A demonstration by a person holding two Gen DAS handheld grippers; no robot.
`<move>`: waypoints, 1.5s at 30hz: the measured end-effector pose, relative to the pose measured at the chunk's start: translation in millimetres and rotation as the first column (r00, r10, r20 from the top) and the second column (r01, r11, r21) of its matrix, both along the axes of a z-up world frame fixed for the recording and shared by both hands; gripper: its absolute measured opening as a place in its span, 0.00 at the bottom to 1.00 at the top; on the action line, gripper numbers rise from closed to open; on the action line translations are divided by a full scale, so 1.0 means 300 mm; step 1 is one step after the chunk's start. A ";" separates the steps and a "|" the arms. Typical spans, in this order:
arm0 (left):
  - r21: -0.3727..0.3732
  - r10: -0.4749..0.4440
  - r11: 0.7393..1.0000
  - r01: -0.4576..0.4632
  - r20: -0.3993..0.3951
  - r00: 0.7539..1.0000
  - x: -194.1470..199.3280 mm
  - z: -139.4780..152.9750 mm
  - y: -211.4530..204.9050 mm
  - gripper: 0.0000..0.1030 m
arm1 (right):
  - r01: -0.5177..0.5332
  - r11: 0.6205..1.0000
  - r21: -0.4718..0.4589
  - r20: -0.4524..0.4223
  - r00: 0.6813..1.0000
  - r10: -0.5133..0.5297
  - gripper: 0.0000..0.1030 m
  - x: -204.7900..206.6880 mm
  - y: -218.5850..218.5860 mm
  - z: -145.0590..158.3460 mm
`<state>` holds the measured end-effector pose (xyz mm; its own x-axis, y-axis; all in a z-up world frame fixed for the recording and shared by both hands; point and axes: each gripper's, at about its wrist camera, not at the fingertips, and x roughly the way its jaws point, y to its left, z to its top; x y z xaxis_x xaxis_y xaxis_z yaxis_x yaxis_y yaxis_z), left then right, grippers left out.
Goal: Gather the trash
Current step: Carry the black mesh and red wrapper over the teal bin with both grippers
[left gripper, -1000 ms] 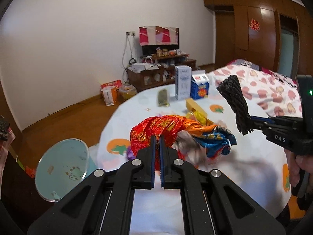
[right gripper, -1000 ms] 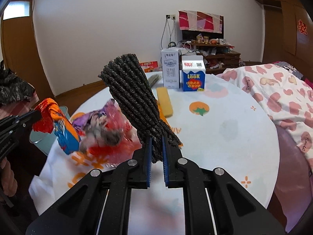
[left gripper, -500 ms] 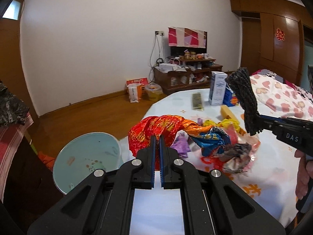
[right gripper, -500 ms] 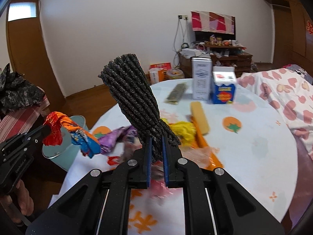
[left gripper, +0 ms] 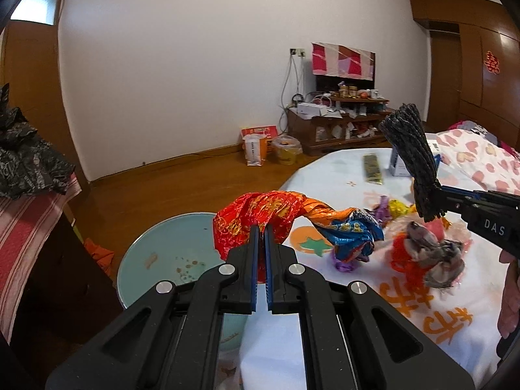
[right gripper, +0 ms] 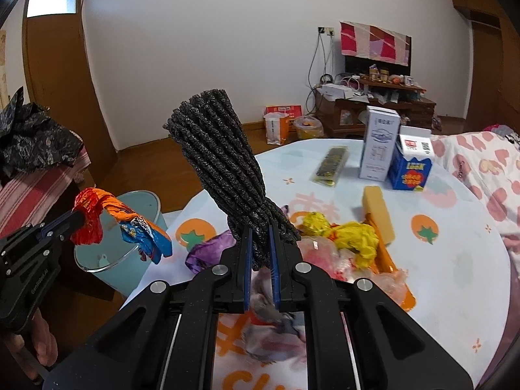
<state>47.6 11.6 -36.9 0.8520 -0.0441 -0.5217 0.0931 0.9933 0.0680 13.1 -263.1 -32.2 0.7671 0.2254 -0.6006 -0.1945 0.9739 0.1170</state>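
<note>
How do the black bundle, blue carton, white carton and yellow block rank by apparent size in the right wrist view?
1. black bundle, though nearness to the camera inflates it
2. white carton
3. blue carton and yellow block look alike

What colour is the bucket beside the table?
Pale blue-green, the bucket has a shiny metal rim; clearest in the left wrist view.

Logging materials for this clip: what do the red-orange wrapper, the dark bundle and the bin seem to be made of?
Red-orange wrapper: thin glossy printed foil or plastic film, crinkled and twisted. Dark bundle: matte, speckled cords, probably fibre or foam; hard to tell. Bin: smooth light blue plastic, apparently, with a shiny metal-looking rim.
</note>
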 end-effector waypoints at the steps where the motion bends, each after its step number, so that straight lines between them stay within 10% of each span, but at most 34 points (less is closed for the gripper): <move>1: -0.001 0.007 1.000 -0.007 0.000 1.000 0.004 0.000 0.008 0.03 | -0.003 1.000 -0.001 0.000 1.000 0.003 0.10 0.004 0.006 -0.001; 45: -0.009 0.209 0.978 -0.209 -0.015 0.978 0.043 -0.013 0.247 0.03 | -0.180 0.983 -0.025 -0.006 0.984 0.180 0.11 0.156 0.351 -0.047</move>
